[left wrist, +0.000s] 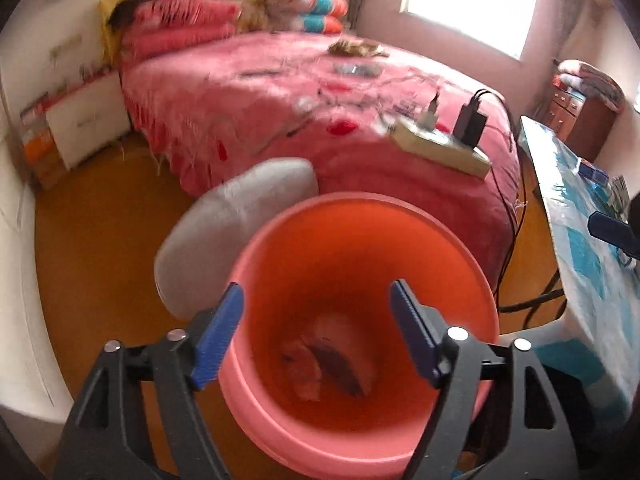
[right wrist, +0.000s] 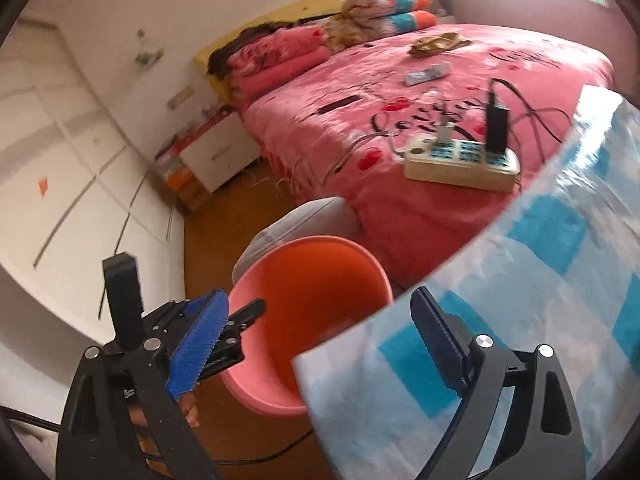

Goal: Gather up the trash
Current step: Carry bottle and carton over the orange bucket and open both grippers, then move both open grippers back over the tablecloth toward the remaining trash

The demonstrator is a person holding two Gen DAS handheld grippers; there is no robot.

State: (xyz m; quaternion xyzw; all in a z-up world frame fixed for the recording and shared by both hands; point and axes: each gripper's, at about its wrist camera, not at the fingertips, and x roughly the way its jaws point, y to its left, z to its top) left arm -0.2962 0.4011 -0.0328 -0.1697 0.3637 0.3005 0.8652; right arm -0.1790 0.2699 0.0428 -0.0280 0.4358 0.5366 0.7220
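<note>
- Directly below the left hand-held gripper point(left wrist: 316, 332), a pink trash bucket point(left wrist: 460, 276) stands on the brown floor point(left wrist: 100, 216), its mouth facing the camera.
- Left hand-held gripper: blue pads spread wide, nothing between them; both pads frame the bucket opening.
- Bucket contents: crumpled pale trash point(left wrist: 332, 356) with a dark piece lies on the bottom. Detail is blurred.
- Right hand-held gripper point(right wrist: 320, 336): jaws wide apart, nothing held. Its left pad lines up with the bucket rim; its right pad sits over the table point(right wrist: 520, 280).
- Table: covered with a blue-and-white checked cloth, just beside the bucket; in the right wrist view its corner overlaps the bucket's near side.
- Grey cushion point(left wrist: 228, 232): behind the bucket, against its far rim, between the bucket and the bed point(left wrist: 248, 112).
- Bed: pink cover, folded pink bedding at the head end. A beige power strip point(right wrist: 460, 164) lies near the foot corner with a black adapter point(right wrist: 496, 124) plugged in upright.
- White nightstand point(right wrist: 218, 156): beside the bed, against the wall.
</note>
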